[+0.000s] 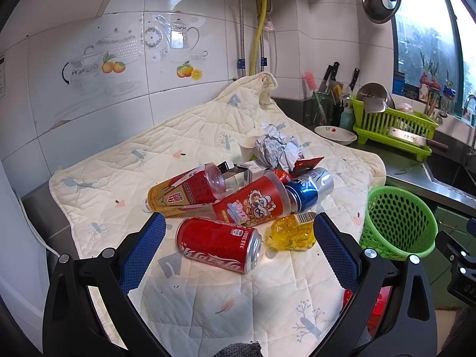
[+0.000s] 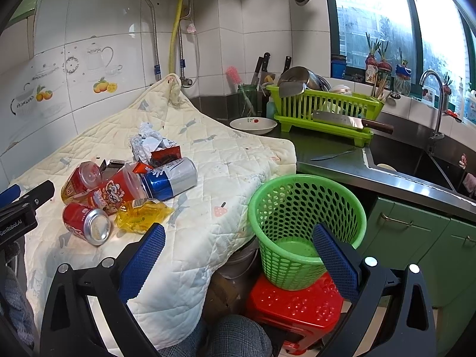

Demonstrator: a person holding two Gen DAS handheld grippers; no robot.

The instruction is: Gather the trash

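A pile of trash lies on a quilted cloth [image 1: 190, 136]: a red cola can [image 1: 218, 244] nearest me, a yellow wrapper [image 1: 293, 232], a red snack cup [image 1: 253, 202], an orange bottle [image 1: 184, 192], a blue can [image 1: 311, 186] and crumpled paper [image 1: 278, 147]. My left gripper [image 1: 239, 224] is open, its fingers either side of the cola can, just short of it. My right gripper [image 2: 239, 238] is open and empty, near the green mesh basket [image 2: 303, 223], which stands on a red stool [image 2: 297, 306]. The pile also shows in the right wrist view, with the cola can [image 2: 86, 223] nearest.
A green dish rack [image 2: 324, 110] with a cleaver [image 2: 351, 122], a white bowl [image 2: 253, 125], knives and a sink [image 2: 416, 160] lie to the right on the dark counter. Green cabinets [image 2: 416, 238] stand below. The tiled wall is behind.
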